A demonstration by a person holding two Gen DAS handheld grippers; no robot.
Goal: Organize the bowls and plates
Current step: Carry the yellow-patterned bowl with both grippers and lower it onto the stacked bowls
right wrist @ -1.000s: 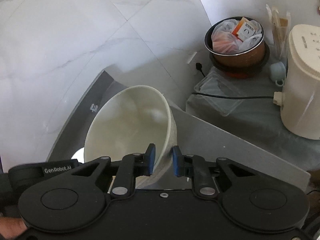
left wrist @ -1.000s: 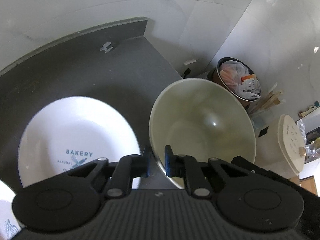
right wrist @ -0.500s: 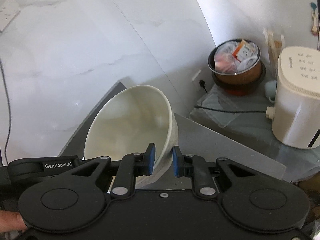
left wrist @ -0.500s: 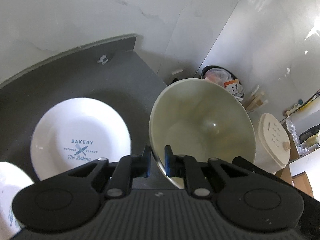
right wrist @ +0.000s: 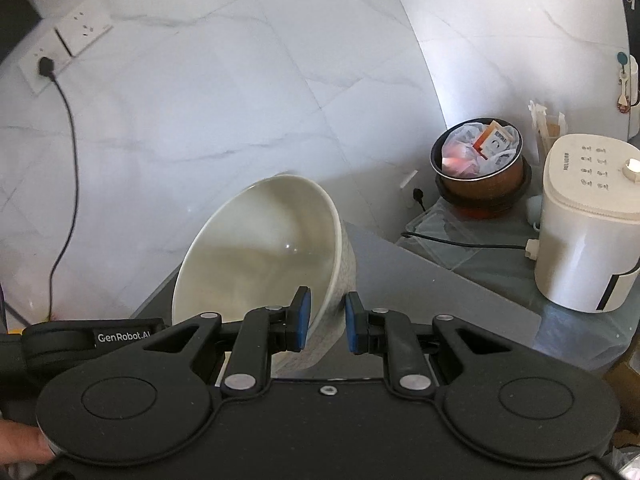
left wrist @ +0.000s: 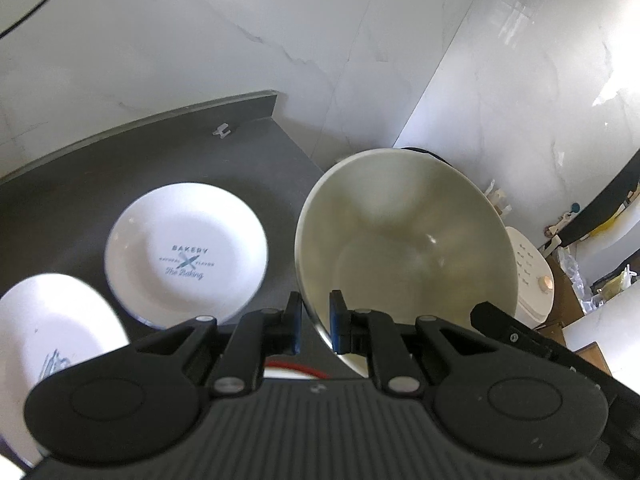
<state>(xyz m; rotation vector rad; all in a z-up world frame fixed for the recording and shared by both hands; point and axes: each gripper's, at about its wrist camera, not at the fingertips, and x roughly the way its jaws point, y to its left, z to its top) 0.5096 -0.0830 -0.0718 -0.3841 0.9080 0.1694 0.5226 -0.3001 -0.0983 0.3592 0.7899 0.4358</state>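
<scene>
A dark counter [left wrist: 80,184] meets marble wall; a plate [left wrist: 44,328] at 8 o'clock is cut off. Left gripper [left wrist: 315,320] and right gripper [right wrist: 325,322] each pinch the bowl's [left wrist: 404,248] rim, held tilted above it.

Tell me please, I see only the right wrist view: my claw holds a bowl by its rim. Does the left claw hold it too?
Observer: Yes. The left claw is shut on the rim of the bowl, one finger inside and one outside.
Operator: Is there any plate under or near the bowl?
Observer: A white plate printed BAKERY lies flat on the dark counter, left of the bowl.
Operator: Only this one?
Observer: No. A second plate, also white, shows at the lower left edge, nearer to the camera and partly cut off.
</scene>
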